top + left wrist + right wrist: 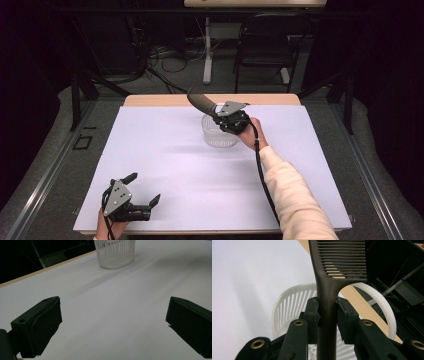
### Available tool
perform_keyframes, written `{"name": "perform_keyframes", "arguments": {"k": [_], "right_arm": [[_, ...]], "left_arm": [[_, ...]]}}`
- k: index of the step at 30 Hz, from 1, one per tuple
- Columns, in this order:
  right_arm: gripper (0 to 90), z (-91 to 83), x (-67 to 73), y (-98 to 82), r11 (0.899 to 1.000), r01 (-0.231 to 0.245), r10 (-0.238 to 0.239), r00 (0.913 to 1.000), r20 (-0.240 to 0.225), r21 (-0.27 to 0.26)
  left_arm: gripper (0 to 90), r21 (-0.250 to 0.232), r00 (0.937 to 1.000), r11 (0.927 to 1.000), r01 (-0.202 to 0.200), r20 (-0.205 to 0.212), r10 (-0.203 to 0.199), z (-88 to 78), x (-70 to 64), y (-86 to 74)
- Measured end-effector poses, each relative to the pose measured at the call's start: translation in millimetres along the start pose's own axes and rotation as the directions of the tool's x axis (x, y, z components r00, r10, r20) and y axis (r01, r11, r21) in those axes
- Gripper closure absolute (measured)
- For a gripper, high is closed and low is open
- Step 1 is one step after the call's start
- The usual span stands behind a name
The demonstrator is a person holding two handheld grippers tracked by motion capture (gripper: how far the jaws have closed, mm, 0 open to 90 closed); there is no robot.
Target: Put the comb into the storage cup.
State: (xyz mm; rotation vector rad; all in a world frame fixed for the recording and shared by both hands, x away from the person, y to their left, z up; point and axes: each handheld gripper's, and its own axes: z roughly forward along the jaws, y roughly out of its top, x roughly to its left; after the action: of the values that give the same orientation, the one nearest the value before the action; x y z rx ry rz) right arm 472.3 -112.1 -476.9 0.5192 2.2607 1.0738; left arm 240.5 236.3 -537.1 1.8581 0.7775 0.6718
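Right gripper [327, 312] clamps the handle of a dark comb [337, 262], held above the white slotted basket [218, 134] at the table's [165, 165] far side; left gripper [142, 192] rests near the front edge, jaws wide apart, holding nothing.

Basket [218, 134] sole obstacle mid-table; white sheet [165, 165] around it open for passage.

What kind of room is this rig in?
Likely a lab or workshop data-collection bay: a white-covered table inside dark metal framing, loose cables on the floor, and a folding chair behind.
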Motion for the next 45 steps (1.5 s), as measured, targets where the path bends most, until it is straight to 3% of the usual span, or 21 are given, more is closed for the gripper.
{"name": "perform_keyframes", "arguments": {"k": [45], "right_arm": [[72.0, 2.7, -0.3, -4.6, 0.999, 0.010, -0.008, 0.9996, -0.028, 0.053]], "left_arm": [[0.2, 0.001, 1.0000, 1.0000, -0.003, -0.006, 0.003, -0.7, -0.6, 0.4]]}}
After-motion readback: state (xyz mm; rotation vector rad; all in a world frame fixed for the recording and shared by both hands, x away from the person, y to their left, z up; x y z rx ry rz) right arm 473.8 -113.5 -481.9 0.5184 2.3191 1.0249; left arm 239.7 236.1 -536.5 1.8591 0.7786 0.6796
